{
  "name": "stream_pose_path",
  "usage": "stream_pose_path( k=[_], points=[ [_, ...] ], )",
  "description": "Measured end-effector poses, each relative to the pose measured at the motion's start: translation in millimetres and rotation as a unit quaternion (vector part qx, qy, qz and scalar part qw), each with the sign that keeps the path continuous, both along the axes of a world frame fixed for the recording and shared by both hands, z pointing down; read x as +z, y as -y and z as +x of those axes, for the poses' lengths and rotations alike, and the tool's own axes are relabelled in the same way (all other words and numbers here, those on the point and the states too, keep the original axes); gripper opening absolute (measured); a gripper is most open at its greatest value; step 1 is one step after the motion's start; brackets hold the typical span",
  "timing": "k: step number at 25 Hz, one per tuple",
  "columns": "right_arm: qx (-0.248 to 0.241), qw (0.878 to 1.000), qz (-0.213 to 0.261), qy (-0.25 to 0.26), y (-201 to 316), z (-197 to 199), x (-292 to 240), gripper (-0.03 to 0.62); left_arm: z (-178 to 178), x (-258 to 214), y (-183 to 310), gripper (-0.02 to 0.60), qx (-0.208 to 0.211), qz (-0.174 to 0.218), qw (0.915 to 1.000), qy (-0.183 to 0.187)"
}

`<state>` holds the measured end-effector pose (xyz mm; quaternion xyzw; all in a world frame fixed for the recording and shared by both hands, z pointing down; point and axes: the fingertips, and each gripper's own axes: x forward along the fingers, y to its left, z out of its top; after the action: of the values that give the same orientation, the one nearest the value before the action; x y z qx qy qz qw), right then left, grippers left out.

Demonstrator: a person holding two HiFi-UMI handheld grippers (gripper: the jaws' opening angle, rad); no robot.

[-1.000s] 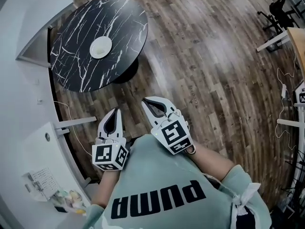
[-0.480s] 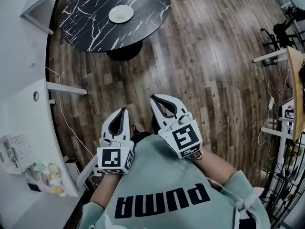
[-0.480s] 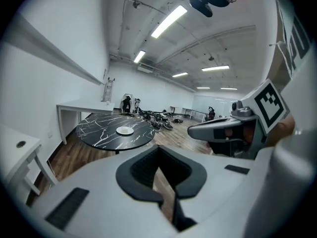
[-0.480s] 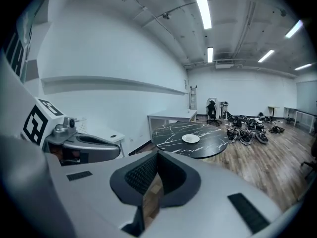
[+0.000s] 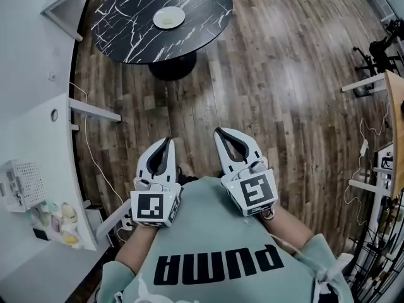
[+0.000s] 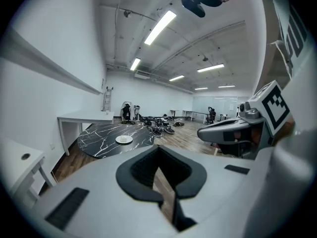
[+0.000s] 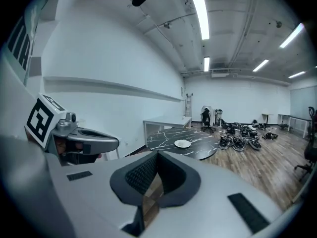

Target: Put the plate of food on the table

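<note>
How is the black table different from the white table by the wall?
The black table is round with white veins; the white table is plain and straight-edged. The black table stands on one middle foot, the white table on thin legs. Both stand on the wood floor.

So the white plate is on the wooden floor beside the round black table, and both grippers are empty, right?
No: the head view shows the white plate on the round black table, not the floor. The left gripper and right gripper are indeed empty.
</note>
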<state>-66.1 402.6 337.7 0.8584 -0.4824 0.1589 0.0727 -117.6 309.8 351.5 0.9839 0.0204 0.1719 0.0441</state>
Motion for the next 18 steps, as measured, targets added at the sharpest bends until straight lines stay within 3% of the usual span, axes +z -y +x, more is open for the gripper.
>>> stream_pose_path(
  k=[5, 11, 18],
  points=[
    [0.011, 1.000, 0.003, -0.021, -47, 30, -8, 0.008, 30, -8, -34, 0.006, -0.016, 0.001, 0.9998, -0.014],
    [0.012, 0.999, 0.013, -0.029, -84, 55, -9, 0.006, 49, 3, -76, 0.006, -0.023, 0.012, 0.9997, 0.005],
    [0.010, 0.999, 0.019, -0.024, -98, 70, -6, 0.006, 59, 5, -91, 0.006, -0.024, 0.019, 0.9995, 0.009]
  ],
)
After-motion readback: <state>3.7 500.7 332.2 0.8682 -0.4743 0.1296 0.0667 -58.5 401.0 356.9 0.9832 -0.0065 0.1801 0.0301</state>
